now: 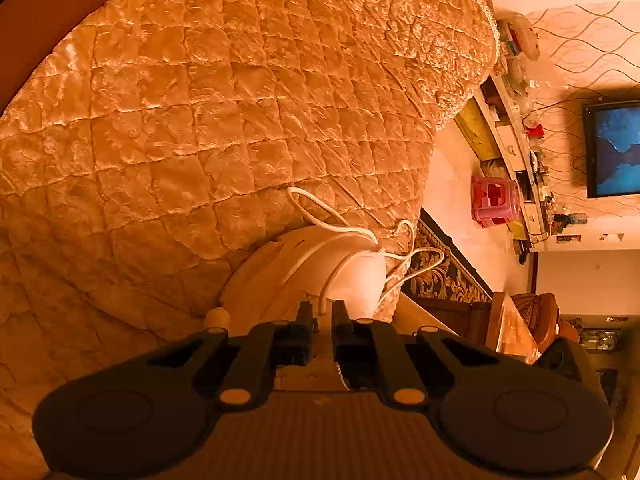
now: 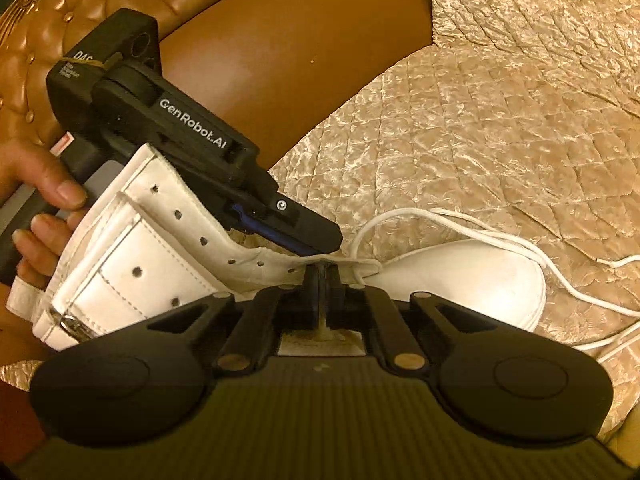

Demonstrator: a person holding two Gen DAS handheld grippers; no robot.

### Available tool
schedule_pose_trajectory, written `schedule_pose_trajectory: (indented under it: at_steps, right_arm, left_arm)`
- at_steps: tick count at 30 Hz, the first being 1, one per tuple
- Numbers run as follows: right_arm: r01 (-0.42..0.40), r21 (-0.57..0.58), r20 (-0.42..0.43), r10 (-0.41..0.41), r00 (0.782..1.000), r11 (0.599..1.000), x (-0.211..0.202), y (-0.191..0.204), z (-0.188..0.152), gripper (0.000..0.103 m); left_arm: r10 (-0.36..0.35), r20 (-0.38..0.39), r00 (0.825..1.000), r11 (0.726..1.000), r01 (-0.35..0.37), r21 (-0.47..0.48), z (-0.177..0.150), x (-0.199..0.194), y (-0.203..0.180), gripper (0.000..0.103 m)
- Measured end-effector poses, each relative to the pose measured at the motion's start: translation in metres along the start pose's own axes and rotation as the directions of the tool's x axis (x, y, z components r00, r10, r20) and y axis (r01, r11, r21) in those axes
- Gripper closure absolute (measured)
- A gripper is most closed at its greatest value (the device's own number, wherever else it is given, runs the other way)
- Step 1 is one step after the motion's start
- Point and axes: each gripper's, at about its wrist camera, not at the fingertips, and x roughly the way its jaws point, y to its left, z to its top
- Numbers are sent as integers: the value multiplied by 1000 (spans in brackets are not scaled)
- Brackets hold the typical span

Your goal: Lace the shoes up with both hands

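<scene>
White leather high-top shoe (image 2: 168,264) lies on its side on a quilted gold velvet cover (image 2: 500,120), low in the centre of both views. The right wrist view alone shows the eyelet flap with its row of empty holes, the toe cap at centre right, a tufted tan leather backrest (image 2: 100,4) in the upper left, and the person's left hand (image 2: 44,208) at the left edge gripping the left gripper (image 2: 322,246), whose tip meets the flap edge. The left wrist view alone shows the room beyond: a television (image 1: 614,148) at the right edge and a pink stool (image 1: 496,200) below it. White lace (image 1: 340,224) loops loosely over the toe in both views. The left gripper is nearly closed with a lace strand running between its fingers; whether the pads pinch it is hard to tell. The right gripper (image 2: 322,276) is clenched at the flap edge; what it holds is hidden behind its own fingers. The shoe's sole is out of sight.
</scene>
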Motion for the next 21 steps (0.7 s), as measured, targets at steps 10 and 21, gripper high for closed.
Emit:
schedule_pose_trajectory:
  at_steps: [10, 21]
  right_arm:
    - [-14, 11, 0, 14, 1000, 1000, 2, -1, 0, 96]
    - [-27, -2, -16, 27, 1000, 1000, -3, -9, -2, 96]
  left_arm:
    - [-32, -36, 999, 997, 30, -76, 5, 7, 15, 96]
    - [36, 31, 999, 996, -38, 84, -7, 1, -8, 103]
